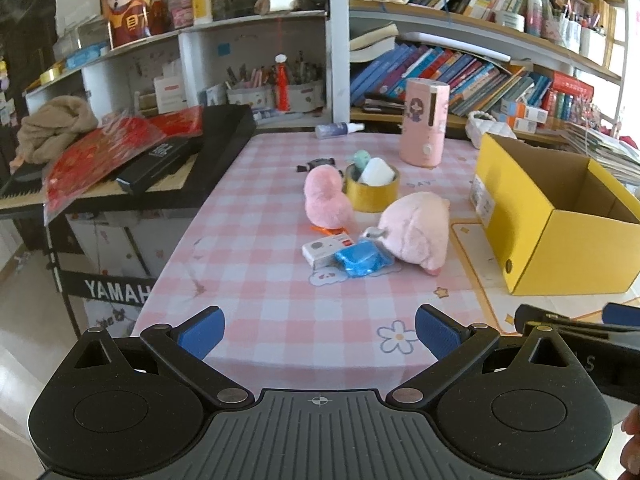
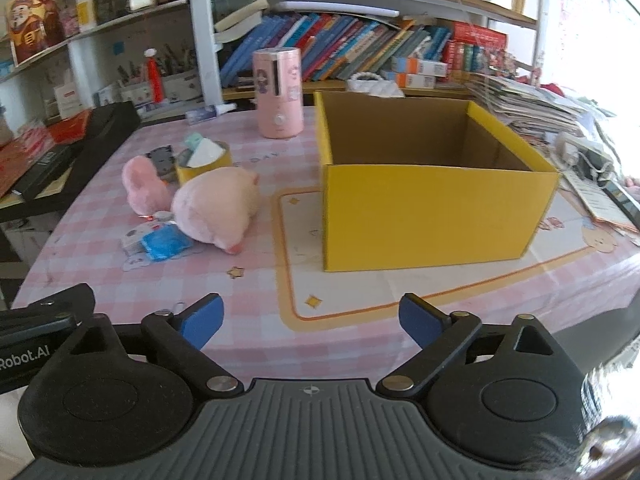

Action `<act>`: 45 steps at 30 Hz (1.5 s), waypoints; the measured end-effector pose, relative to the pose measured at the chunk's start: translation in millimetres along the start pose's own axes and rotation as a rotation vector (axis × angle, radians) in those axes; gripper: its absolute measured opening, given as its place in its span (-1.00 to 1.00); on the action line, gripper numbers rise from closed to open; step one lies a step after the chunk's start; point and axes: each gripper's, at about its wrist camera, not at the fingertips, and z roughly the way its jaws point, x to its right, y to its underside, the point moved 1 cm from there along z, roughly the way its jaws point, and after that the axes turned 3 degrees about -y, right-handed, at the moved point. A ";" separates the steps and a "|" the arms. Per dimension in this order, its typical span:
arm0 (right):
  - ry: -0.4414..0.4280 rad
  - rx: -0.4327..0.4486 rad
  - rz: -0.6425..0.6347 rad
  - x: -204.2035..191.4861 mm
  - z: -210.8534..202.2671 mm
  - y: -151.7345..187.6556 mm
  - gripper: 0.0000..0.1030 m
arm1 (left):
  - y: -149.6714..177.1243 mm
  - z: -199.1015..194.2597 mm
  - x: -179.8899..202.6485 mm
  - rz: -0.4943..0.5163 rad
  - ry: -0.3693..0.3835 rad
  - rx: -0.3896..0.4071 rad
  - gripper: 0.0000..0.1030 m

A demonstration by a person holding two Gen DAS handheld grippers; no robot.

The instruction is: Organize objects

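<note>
- Left wrist view: my left gripper (image 1: 319,330) hangs over the near edge of the pink checked tablecloth (image 1: 256,248), jaws spread wide with nothing between the blue pads.
- Ahead of it lies the clutter: a small pink plush (image 1: 326,198) just beside a gold tape roll (image 1: 372,190) with a white item and a mint one stuck in its core.
- A larger pink plush (image 1: 414,228) lies on its side, touching a blue packet (image 1: 362,258) and a small white box (image 1: 326,249).
- A pink cylinder (image 1: 425,122) stands upright farther back; the yellow box (image 1: 560,220) sits open at right.
- Right wrist view: my right gripper (image 2: 311,322) is released too, jaws apart and holding nothing, above the cloth's near edge.
- The yellow box (image 2: 432,216) sits straight ahead, top open; what I can see of its inside is bare brown card.
- The plush toys, tape roll (image 2: 204,164) and blue packet (image 2: 164,242) sit left of it, well apart from the box.
</note>
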 end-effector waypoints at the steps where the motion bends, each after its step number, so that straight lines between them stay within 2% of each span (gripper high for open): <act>1: -0.016 0.001 -0.006 -3.4 0.8 -0.8 0.72 | 0.4 0.2 -2.0 -0.002 -0.006 -0.001 0.98; 7: -0.078 -0.005 -0.040 -18.2 8.1 -6.2 0.49 | 1.8 3.9 -14.0 -0.028 -0.019 -0.009 0.98; 17: -0.152 0.022 -0.073 -32.9 28.6 -30.3 0.45 | -7.6 21.7 -23.8 -0.081 -0.054 -0.014 0.98; 24: -0.193 0.004 -0.071 -32.8 54.9 -50.9 0.46 | -20.0 41.9 -19.0 -0.088 -0.085 -0.031 0.99; 36: -0.250 0.001 -0.044 -27.8 99.1 -86.1 0.65 | -38.4 76.1 -14.5 -0.124 -0.115 -0.056 0.99; 38: -0.277 0.014 -0.048 -29.4 102.5 -90.8 0.85 | -40.6 80.0 -12.9 -0.122 -0.113 -0.055 0.99; 40: -0.291 0.020 -0.049 -31.9 106.1 -94.6 0.93 | -42.5 83.6 -10.7 -0.115 -0.114 -0.055 0.99; 45: -0.317 0.031 -0.059 -37.9 117.1 -102.5 0.97 | -45.5 92.5 -9.9 -0.111 -0.127 -0.071 0.99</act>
